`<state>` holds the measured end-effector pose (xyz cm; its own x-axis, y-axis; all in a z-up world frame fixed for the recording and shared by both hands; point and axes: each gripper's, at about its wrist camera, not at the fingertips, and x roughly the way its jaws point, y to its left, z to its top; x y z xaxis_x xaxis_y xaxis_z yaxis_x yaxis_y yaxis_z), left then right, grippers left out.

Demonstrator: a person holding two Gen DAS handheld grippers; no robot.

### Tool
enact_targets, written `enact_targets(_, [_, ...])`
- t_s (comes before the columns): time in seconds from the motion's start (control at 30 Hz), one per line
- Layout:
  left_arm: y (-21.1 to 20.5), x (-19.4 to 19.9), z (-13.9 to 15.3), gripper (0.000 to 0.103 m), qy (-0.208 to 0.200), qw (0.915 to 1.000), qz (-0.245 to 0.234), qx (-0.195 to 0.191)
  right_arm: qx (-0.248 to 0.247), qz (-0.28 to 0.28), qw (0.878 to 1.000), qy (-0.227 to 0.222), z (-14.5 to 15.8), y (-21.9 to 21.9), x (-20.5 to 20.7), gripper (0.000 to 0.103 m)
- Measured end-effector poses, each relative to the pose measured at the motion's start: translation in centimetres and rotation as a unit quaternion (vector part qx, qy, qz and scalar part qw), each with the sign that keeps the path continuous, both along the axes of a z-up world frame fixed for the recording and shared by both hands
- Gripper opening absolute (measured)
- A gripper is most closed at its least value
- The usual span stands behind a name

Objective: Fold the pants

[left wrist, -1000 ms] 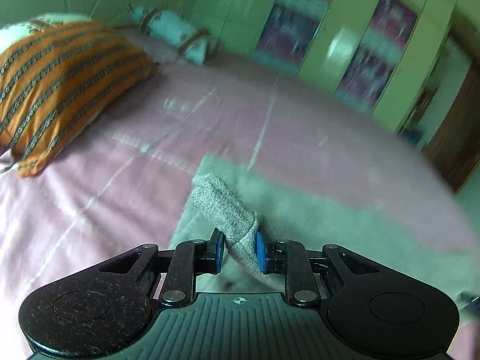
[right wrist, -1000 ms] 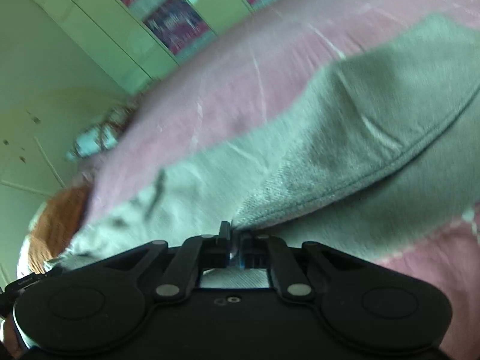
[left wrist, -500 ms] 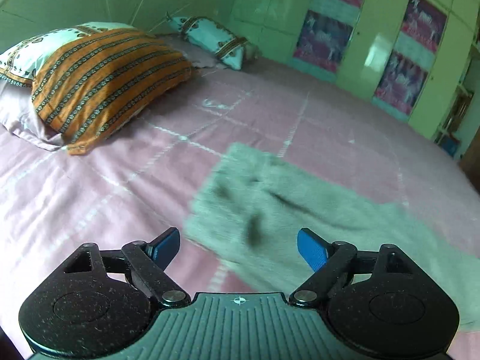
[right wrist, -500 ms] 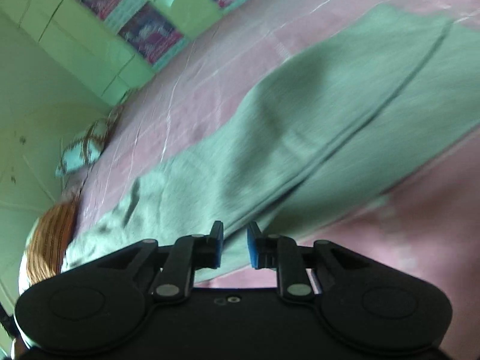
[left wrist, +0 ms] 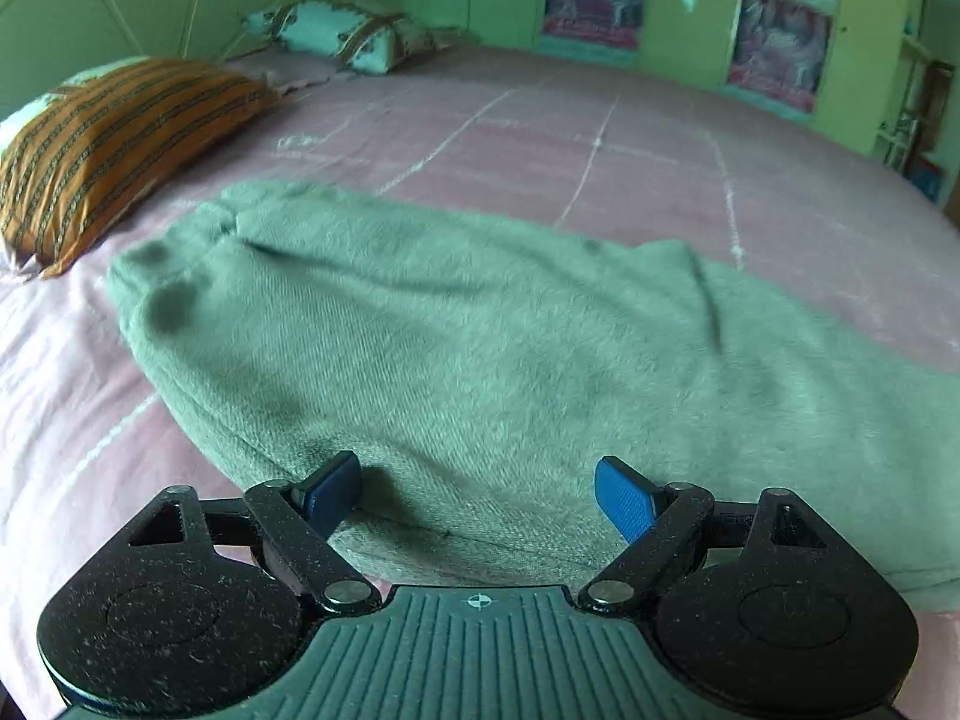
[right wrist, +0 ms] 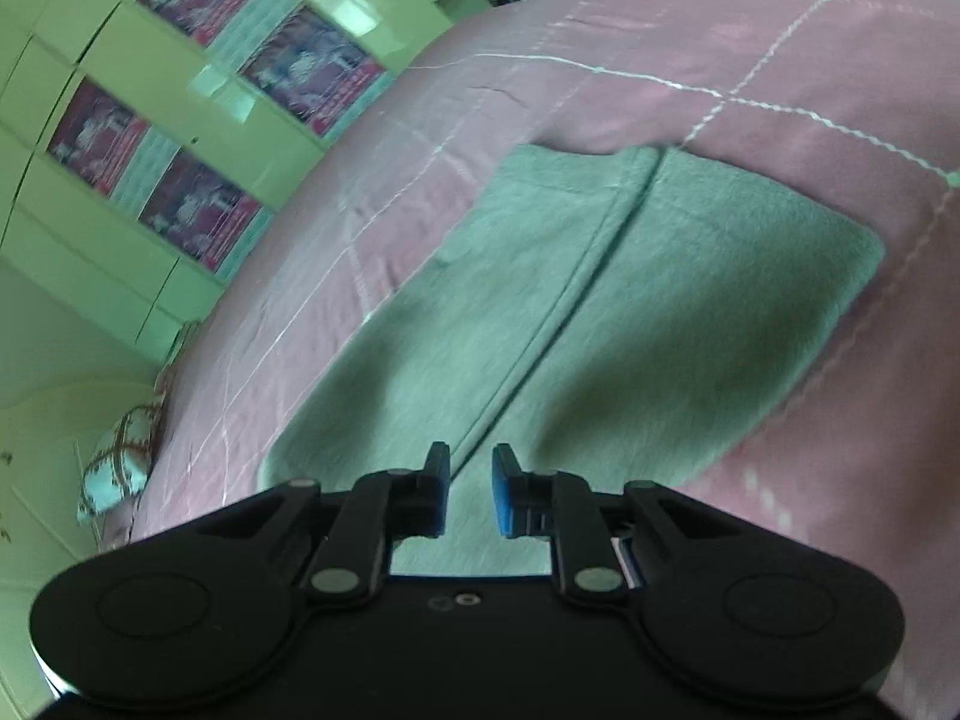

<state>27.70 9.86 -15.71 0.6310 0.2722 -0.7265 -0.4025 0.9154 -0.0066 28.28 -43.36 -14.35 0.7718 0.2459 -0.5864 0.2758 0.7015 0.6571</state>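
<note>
The grey-green pants (left wrist: 480, 336) lie flat on the pink bedsheet (left wrist: 570, 138), one leg folded over the other lengthwise. My left gripper (left wrist: 478, 495) is wide open and empty, just above the near edge at the waist end. In the right wrist view the pants (right wrist: 600, 312) stretch away with a seam down the middle. My right gripper (right wrist: 470, 492) is partly open and empty, just above the near end of the cloth.
An orange striped pillow (left wrist: 114, 138) lies at the left of the bed and a pale patterned bolster (left wrist: 342, 39) at the head. Green wardrobe doors with posters (right wrist: 198, 90) stand behind the bed. Pink sheet (right wrist: 810, 60) surrounds the pants.
Both grippers let go of the pants, which dropped flat on the bed. The left gripper opened wide and came low over the waist end; the right opened a little and drew back.
</note>
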Motion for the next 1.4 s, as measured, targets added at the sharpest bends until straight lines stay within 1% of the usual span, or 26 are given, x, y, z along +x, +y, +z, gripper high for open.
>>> enact_targets(0.07, [-0.6,0.4,-0.4,0.084,0.019,0.9996,-0.011,0.018,0.006,-0.008,1.0,0.004,-0.9,-1.2,1.3,0.009])
enact_targets(0.13, [-0.6,0.3,-0.4,0.085,0.02,0.9996,-0.014,0.016,0.022,-0.021,1.0,0.009,-2.0,-2.4,2.5,0.005])
enact_targets(0.2, [-0.6,0.2,-0.5,0.086,0.02,0.9995,-0.017,0.015,0.044,-0.032,0.998,0.008,-2.9,-3.5,3.6,0.005])
enact_targets(0.23, [-0.7,0.3,-0.6,0.086,0.02,0.9995,-0.019,0.018,0.053,-0.034,0.998,0.008,-3.2,-3.9,4.2,0.002])
enact_targets(0.27, [-0.7,0.5,-0.7,0.087,0.021,0.9994,-0.02,0.021,0.053,-0.037,0.998,0.008,-3.5,-4.1,4.6,0.0])
enact_targets(0.33, [-0.4,1.2,-1.0,0.088,0.022,0.9993,-0.02,0.023,0.045,-0.03,0.998,0.011,-3.5,-4.1,5.3,0.0])
enact_targets(0.37, [-0.3,1.3,-1.0,0.088,0.022,0.9993,-0.021,0.022,0.03,-0.024,0.999,0.011,-3.1,-3.8,5.5,0.0])
enact_targets(0.43, [0.0,1.4,-0.9,0.088,0.025,0.9992,-0.028,0.016,0.015,-0.021,1.0,-0.012,-1.1,-3.2,4.4,0.0])
enact_targets(0.5, [0.3,1.3,-0.8,0.088,0.028,0.9987,-0.04,0.01,0.016,-0.029,0.998,-0.049,1.7,-3.1,1.6,0.0])
enact_targets(0.57, [0.6,1.3,-0.7,0.088,0.032,0.998,-0.055,0.006,0.007,-0.034,0.998,-0.061,2.9,-3.1,-1.4,0.0])
enact_targets(0.6, [0.7,1.2,-0.6,0.088,0.034,0.9976,-0.06,0.004,0.005,-0.037,0.998,-0.055,2.6,-3.3,-2.5,0.0])
enact_targets(0.67, [0.8,1.2,-0.5,0.088,0.037,0.9971,-0.066,0.003,0.006,-0.042,0.999,-0.017,0.2,-3.7,-3.5,0.0])
enact_targets(0.7, [0.8,1.2,-0.3,0.088,0.04,0.9969,-0.068,0.002,0.016,-0.044,0.999,0.01,-1.5,-4.0,-3.4,0.0])
enact_targets(0.73, [0.9,1.1,-0.1,0.088,0.04,0.9967,-0.07,-0.001,0.041,-0.048,0.998,0.025,-3.1,-4.5,-3.3,0.0])
enact_targets(0.77, [1.0,0.9,0.0,0.088,0.038,0.9967,-0.072,-0.003,0.058,-0.055,0.997,0.017,-3.6,-4.9,-3.6,0.001])
enact_targets(0.8, [1.1,0.7,0.0,0.088,0.036,0.9966,-0.074,-0.004,0.062,-0.065,0.996,0.01,-3.3,-5.0,-4.0,0.006])
enact_targets(0.83, [1.2,0.5,0.0,0.088,0.032,0.9966,-0.076,-0.007,0.052,-0.082,0.995,0.0,-2.7,-5.2,-4.5,0.016])
enact_targets(0.87, [1.2,0.3,-0.1,0.088,0.029,0.9965,-0.078,-0.007,0.043,-0.094,0.995,-0.01,-2.2,-5.3,-4.8,0.017])
enact_targets(0.9, [1.1,0.2,-0.1,0.088,0.028,0.9964,-0.08,-0.004,0.042,-0.103,0.994,-0.009,-2.0,-5.7,-4.8,0.017])
enact_targets(0.97, [0.8,0.2,-0.3,0.088,0.028,0.9962,-0.082,0.007,0.046,-0.114,0.992,0.011,-2.3,-6.4,-4.1,0.01])
enact_targets(1.0, [0.7,0.3,-0.3,0.088,0.028,0.9962,-0.082,0.01,0.045,-0.117,0.992,0.013,-2.4,-6.7,-3.8,0.01])
enact_targets(1.13, [0.6,0.2,-0.3,0.088,0.027,0.996,-0.084,0.01,0.05,-0.126,0.991,0.019,-2.4,-7.9,-2.7,0.0])
enact_targets(1.2, [0.7,0.3,-0.3,0.088,0.029,0.9956,-0.088,0.007,0.044,-0.118,0.992,0.007,-1.5,-8.1,-2.9,0.0])
enact_targets(1.3, [1.0,0.2,-0.3,0.088,0.03,0.9948,-0.097,0.005,0.02,-0.105,0.994,-0.039,1.4,-6.9,-4.8,0.0])
enact_targets(1.33, [1.0,0.3,-0.3,0.088,0.032,0.9945,-0.1,0.005,0.015,-0.104,0.994,-0.04,1.6,-6.5,-5.5,0.0])
enact_targets(1.4, [1.1,0.3,-0.2,0.088,0.034,0.994,-0.104,0.004,0.015,-0.11,0.994,-0.014,0.1,-6.6,-5.6,0.0])
